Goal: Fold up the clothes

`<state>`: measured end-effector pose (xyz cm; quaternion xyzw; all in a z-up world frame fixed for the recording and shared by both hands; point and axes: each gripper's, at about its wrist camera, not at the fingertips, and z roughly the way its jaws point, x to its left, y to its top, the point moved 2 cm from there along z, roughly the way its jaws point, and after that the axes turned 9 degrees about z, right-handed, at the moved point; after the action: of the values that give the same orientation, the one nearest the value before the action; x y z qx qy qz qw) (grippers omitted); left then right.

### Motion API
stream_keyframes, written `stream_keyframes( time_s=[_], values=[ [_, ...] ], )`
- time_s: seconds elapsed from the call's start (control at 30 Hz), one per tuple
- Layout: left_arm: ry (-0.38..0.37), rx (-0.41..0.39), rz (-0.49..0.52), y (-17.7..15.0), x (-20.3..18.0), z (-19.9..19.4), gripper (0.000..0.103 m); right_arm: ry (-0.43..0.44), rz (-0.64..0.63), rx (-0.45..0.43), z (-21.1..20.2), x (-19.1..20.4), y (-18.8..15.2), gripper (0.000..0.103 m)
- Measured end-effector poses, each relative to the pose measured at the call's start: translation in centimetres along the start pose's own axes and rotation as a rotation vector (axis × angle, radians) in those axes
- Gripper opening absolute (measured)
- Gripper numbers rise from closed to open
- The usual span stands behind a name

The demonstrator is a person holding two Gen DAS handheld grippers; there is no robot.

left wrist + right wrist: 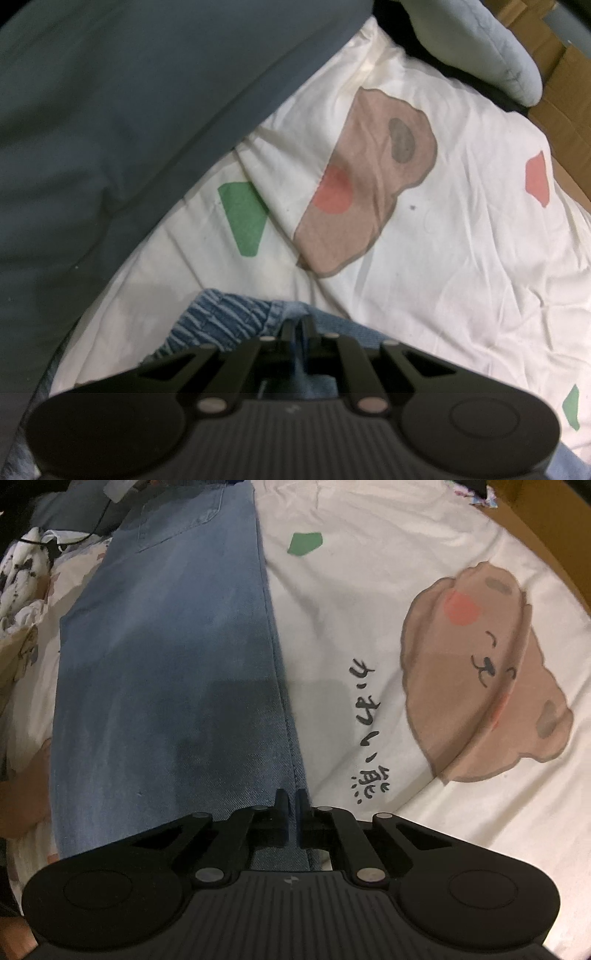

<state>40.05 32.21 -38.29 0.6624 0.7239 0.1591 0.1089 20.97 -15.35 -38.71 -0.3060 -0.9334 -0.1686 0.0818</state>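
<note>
On the bedsheet (369,590) | jeans (166,664) flat | left gripper (297,328) jaws clamped on waistband | right gripper (291,801) jaws together

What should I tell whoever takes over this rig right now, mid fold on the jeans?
Left gripper: shut on the jeans' elastic waistband.
Right gripper: jaws nearly together at the side seam of the jeans, near the leg end; a firm pinch can't be confirmed.
Jeans lie flat and lengthwise, legs stacked, on the bear-print sheet.
Done: legs laid together.
Left: fold end to end, then smooth.
</note>
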Motion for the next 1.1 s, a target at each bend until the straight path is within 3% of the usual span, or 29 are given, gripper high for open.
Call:
stream_keyframes(
  time_s=[0.43,0.7,0.97,1.1],
  values=[
    [0.014,-0.013,0.005,-0.8,0.4,-0.4,0.005,-0.142,0.022,-0.006,0.2,1.7,-0.1,0.0],
    [0.035,-0.02,0.01,-1.2,0.3,-0.7,0.004,-0.179,0.085,-0.034,1.3,1.4,-0.2,0.0],
    [0.073,-0.036,0.012,-2.2,0.0,-1.4,0.004,-0.244,0.214,-0.141,1.3,1.6,-1.1,0.0],
    [0.125,-0.02,0.079,-2.4,-1.5,-3.3,0.007,-0.264,0.32,-0.235,-0.4,1.6,-2.3,0.003]
  ],
)
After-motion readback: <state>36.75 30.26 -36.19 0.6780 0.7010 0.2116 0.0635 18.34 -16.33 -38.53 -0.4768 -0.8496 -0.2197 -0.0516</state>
